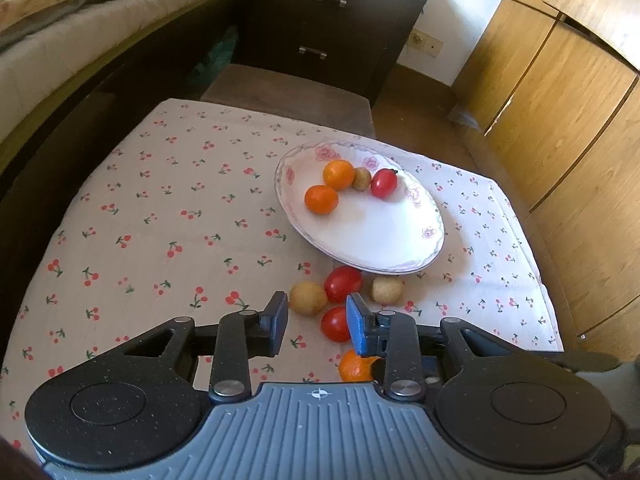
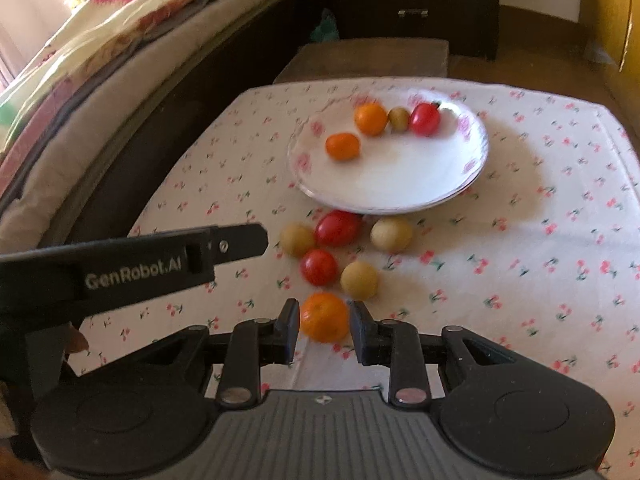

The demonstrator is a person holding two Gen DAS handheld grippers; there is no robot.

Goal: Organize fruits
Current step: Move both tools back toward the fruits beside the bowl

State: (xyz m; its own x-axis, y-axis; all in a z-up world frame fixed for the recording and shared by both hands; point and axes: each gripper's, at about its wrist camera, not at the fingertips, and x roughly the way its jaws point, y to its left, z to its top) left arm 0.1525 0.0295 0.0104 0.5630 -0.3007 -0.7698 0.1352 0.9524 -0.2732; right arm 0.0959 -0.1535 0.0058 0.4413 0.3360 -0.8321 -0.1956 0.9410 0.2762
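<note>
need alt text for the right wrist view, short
The right gripper sits open around an orange on a cherry-print tablecloth. Beyond it lie two red tomatoes and three tan fruits, then a floral plate holding two oranges, a tan fruit and a tomato. The left gripper reaches in from the left.

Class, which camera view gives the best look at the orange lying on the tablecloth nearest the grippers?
The right wrist view: the orange sits whole between the open right gripper fingers. In the left wrist view, the left gripper finger hides most of it.
</note>
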